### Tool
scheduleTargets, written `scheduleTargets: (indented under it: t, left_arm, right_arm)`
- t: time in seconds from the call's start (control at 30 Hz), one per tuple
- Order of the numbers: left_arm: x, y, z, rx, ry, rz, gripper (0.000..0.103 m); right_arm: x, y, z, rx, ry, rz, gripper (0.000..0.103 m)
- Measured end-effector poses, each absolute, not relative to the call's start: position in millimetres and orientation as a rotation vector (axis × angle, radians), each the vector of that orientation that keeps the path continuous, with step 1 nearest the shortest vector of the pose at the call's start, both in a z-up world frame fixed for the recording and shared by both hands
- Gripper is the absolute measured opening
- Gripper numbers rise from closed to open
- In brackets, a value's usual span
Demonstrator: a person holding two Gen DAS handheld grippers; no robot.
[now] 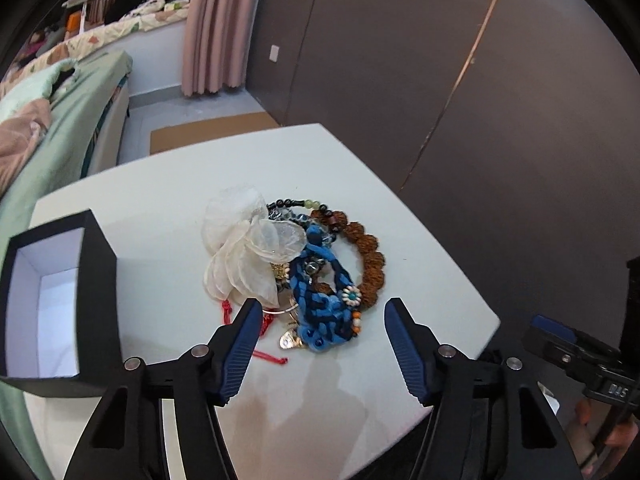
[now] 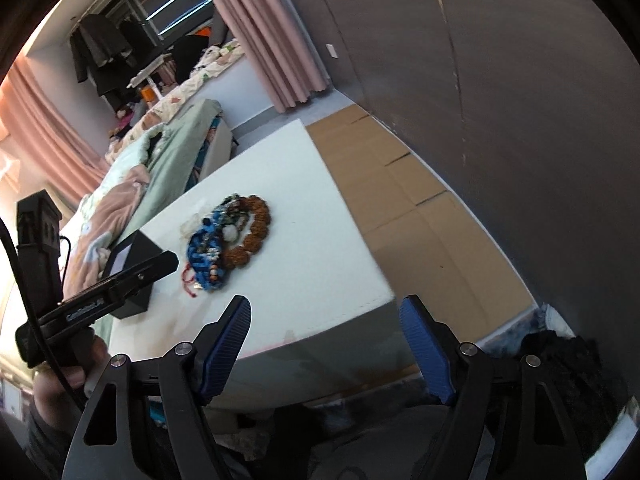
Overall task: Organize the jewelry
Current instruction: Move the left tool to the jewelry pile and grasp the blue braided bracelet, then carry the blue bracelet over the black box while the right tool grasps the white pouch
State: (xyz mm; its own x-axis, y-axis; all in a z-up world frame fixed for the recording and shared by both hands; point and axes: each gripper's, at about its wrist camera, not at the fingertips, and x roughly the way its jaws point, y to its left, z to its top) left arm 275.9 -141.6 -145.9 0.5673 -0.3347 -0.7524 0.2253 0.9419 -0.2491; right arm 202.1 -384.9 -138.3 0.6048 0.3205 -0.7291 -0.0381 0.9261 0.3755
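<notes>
Setting: a home bedroom. Evidence was an unmade bed point(image 1: 80, 120) with green sheet, pink curtains point(image 1: 218, 28), hung clothes point(image 2: 100, 48) by the window, white table point(image 1: 160, 208).

Black box point(image 1: 96, 280) cut off leftward

Your right gripper point(image 2: 325, 308) sits low in view, blue pads apart w/ nothing between, over the near edge of the white worktop point(image 2: 320, 248). Jewelry pile point(image 2: 228, 240) lies mid-worktop; black box point(image 2: 132, 264) just left of it. Left gripper point(image 2: 120, 280) reaches in from the left, partly covering the box.
</notes>
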Motion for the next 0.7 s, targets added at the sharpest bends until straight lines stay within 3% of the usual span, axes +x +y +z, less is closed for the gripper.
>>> scheduleTargets:
  t: [0.23,0.33,0.4,0.7]
  left_arm:
    - [299,-140,-173,-0.18,0.971,-0.312,0.046]
    - [300,-143,-176,-0.176,0.964,-0.329,0.028]
    - [299,-145,-175,-0.155,0.959,-0.336,0.008]
    - [283,-126,-144,-0.19,0.884,-0.368,0.008]
  right_arm:
    - [208,-387,-144,0.344,0.946,0.22,0.078]
    - [212,-385,-148,0.359,0.968,0.221,0.079]
    - [215,-382,-149,0.366,0.977,0.225,0.079]
    - [231,-360,-142,0.382,0.972,0.25,0.079]
